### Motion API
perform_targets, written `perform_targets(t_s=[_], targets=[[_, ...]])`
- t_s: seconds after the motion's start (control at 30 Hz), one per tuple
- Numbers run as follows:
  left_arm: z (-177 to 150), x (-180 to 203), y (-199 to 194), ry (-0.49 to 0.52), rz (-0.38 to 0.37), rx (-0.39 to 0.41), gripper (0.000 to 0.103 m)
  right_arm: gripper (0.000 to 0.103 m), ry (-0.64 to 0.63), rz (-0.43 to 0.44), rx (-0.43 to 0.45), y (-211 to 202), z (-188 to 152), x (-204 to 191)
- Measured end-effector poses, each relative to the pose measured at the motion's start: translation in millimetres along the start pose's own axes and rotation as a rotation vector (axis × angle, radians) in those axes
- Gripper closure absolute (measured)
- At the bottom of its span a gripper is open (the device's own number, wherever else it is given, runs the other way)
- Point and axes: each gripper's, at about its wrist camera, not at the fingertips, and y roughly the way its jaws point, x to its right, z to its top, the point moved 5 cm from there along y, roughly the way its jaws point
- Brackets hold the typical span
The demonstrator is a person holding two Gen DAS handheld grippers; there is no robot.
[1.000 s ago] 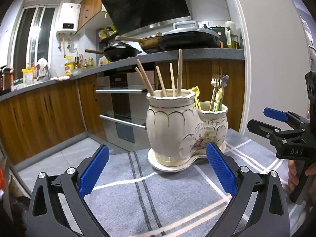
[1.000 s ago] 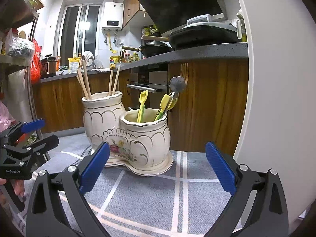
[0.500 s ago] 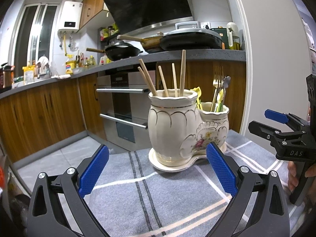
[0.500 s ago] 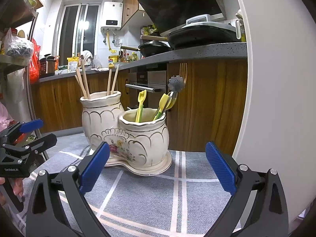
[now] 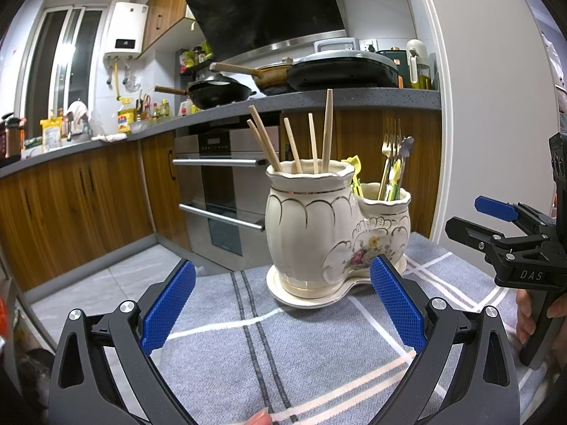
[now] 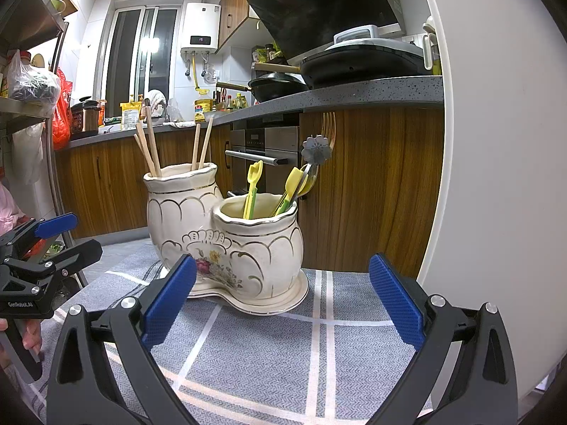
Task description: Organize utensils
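Left gripper [image 5: 281,304]: jaws apart, empty, short of holder [image 5: 319,226]
Right gripper [image 6: 281,301]: jaws apart, empty, facing holder
Hidden: utensil ends inside holder

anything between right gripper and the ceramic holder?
Nothing: in the right wrist view only bare grey checked cloth lies between the open right gripper and the ceramic holder.

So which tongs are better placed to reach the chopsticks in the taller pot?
Probably left. The left tongs face the taller pot with the chopsticks; from the right tongs, the shorter pot stands in front.
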Motion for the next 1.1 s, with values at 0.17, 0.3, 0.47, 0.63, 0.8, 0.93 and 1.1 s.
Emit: perform_targets(t_s=[0.17, 0.3, 0.47, 0.63, 0.8, 0.93, 1.1], targets=[[-0.3, -0.7, 0.2, -0.004, -0.001, -0.003, 0.005, 0.006, 0.0, 0.0, 0.0, 0.1, 0.1, 0.1], [-0.4, -1.0, 0.4, -0.005, 0.002, -0.003, 0.005, 0.006, 0.0, 0.0, -0.001, 0.0, 0.1, 0.1], [-1.1, -2.3, 1.3, -0.009, 0.006, -0.005, 0.005, 0.006, 0.0, 0.0, 0.0, -0.1, 0.1, 0.1], [-1.2, -2.7, 1.3, -0.009, 0.006, -0.006, 0.005, 0.006, -0.001, 0.0, -0.001, -0.1, 0.2, 0.2], [-1.5, -3.3, 0.8, -0.009, 0.007, -0.006, 0.005, 0.006, -0.001, 0.0, -0.001, -0.1, 0.3, 0.3], [-1.5, -3.7, 0.6, -0.009, 0.004, -0.006, 0.005, 0.006, -0.001, -0.001, -0.001, 0.0, 0.4, 0.4], [-1.7, -4.1, 0.0, -0.008, 0.005, -0.005, 0.005, 0.006, -0.001, 0.0, -0.001, 0.1, 0.6, 0.7]])
